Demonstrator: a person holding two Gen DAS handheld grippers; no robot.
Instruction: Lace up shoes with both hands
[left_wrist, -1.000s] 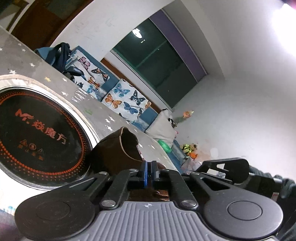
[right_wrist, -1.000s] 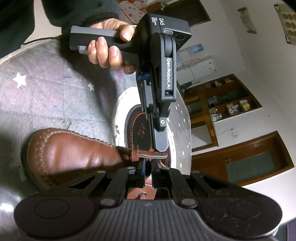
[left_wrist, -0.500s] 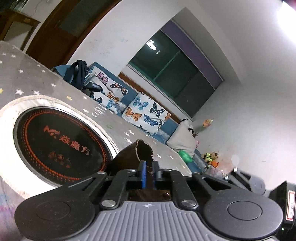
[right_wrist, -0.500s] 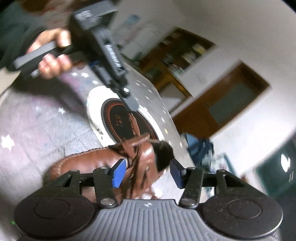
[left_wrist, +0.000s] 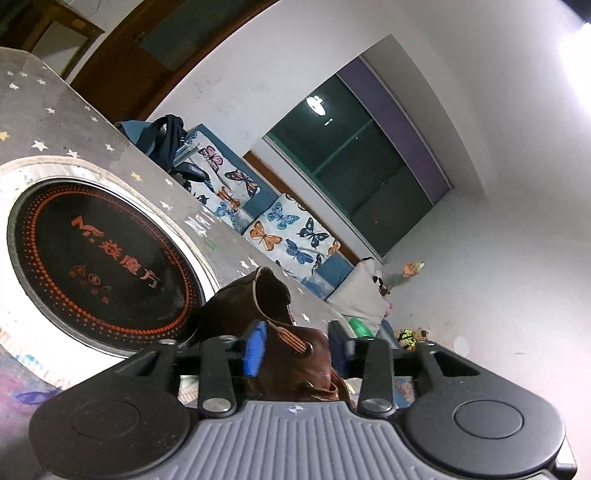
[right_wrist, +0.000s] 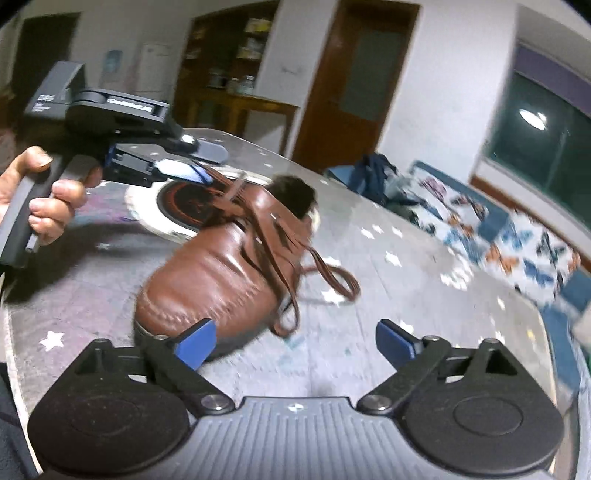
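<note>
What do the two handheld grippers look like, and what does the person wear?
Each gripper, left and right, has a ribbed grey body, black linkage arms with silver pivot screws, and blue finger pads. Seen from the right wrist, the left one shows a black housing with white lettering and a black handle. No sleeve is clearly visible.

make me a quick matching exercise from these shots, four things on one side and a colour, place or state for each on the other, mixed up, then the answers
Things:
1. brown leather shoe
2. right claw
3. round black cooktop
4. loose lace loop

Descriptions:
A. set into the table, orange lettering on it
B. jaws spread wide, nothing between them
C. lying on the starred table beside the shoe
D. resting on the table, toe toward the right wrist camera

Pairs: 1-D, 2-B, 3-A, 4-C
</note>
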